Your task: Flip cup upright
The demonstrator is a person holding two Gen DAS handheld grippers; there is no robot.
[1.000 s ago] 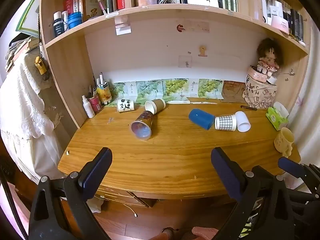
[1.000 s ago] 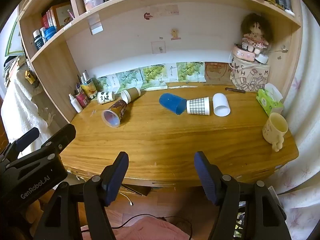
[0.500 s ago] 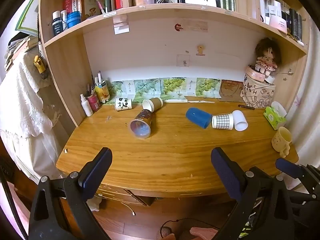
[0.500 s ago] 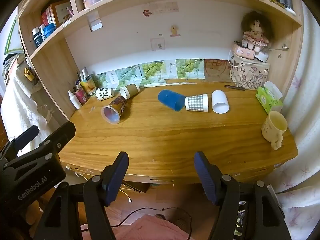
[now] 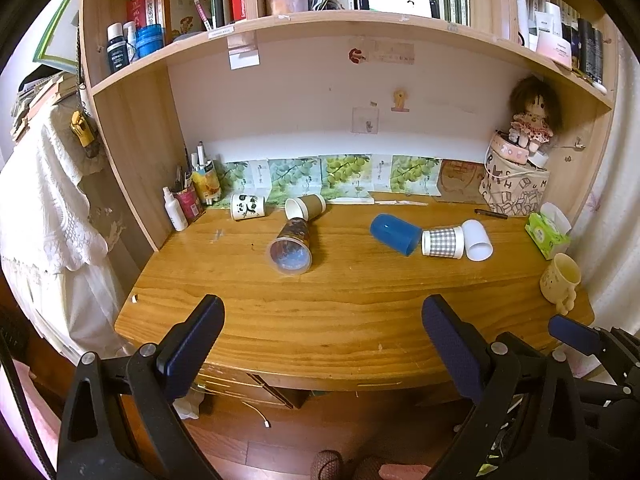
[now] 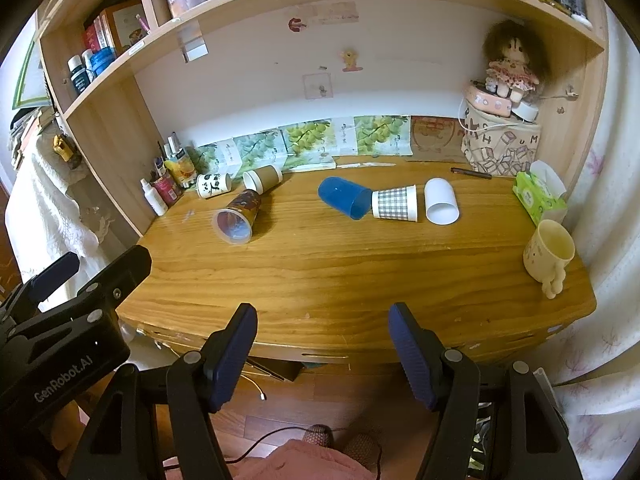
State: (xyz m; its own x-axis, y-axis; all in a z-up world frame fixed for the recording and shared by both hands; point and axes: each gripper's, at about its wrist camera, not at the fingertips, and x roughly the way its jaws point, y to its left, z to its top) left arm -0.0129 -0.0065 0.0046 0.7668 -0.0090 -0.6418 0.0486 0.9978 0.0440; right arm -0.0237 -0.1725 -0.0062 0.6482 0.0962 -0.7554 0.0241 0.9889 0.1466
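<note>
Currently, both tools hovered off the front edge of the wooden desk (image 6: 360, 264), well apart from every cup. The left gripper (image 5: 320, 344) stood wide open and empty; the right gripper (image 6: 322, 340) was likewise spread and held nothing. 6 cups lay tipped over; the printed plastic tumbler with the clear rim (image 5: 291, 243) lay on its side left of centre, mouth toward the cameras, its base just beside the brown paper cup (image 5: 305, 208). It was judged light, thin-walled, easily crushed and prone to rolling; a mid-body grip across the wall was advisable.
</note>
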